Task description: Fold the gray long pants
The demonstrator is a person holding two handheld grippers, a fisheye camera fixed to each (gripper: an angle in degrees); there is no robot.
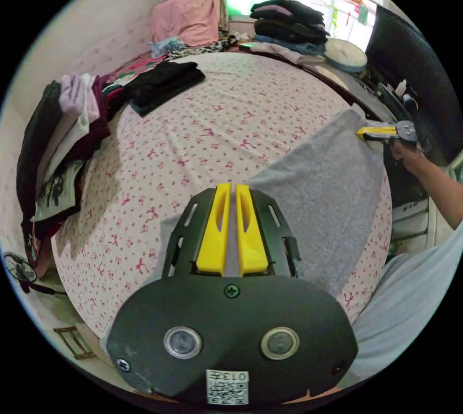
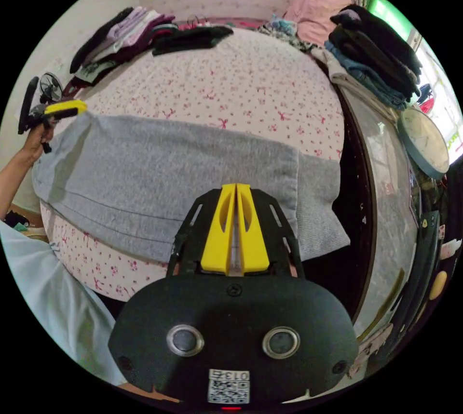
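Note:
The gray long pants [image 1: 328,192] [image 2: 159,182] lie stretched across the near edge of a bed with a pink-bow sheet [image 1: 212,129] [image 2: 251,81]. My left gripper [image 1: 232,187] is shut on one end of the pants, gray cloth showing between its yellow jaws. My right gripper [image 2: 236,187] is shut on the other end, where the pants are doubled over a ribbed part [image 2: 320,221]. Each gripper also appears in the other's view, held by a hand: the right gripper [image 1: 369,132] at the far corner of the cloth, the left gripper [image 2: 65,108] likewise.
Folded black clothes [image 1: 164,84] [image 2: 193,38] lie on the bed. A stack of mixed clothes [image 1: 62,134] lines one side, a dark pile [image 1: 289,21] [image 2: 376,57] another. A round clock [image 2: 424,141] rests on a glass-topped table [image 2: 386,192]. A fan [image 2: 48,88] stands beyond the bed.

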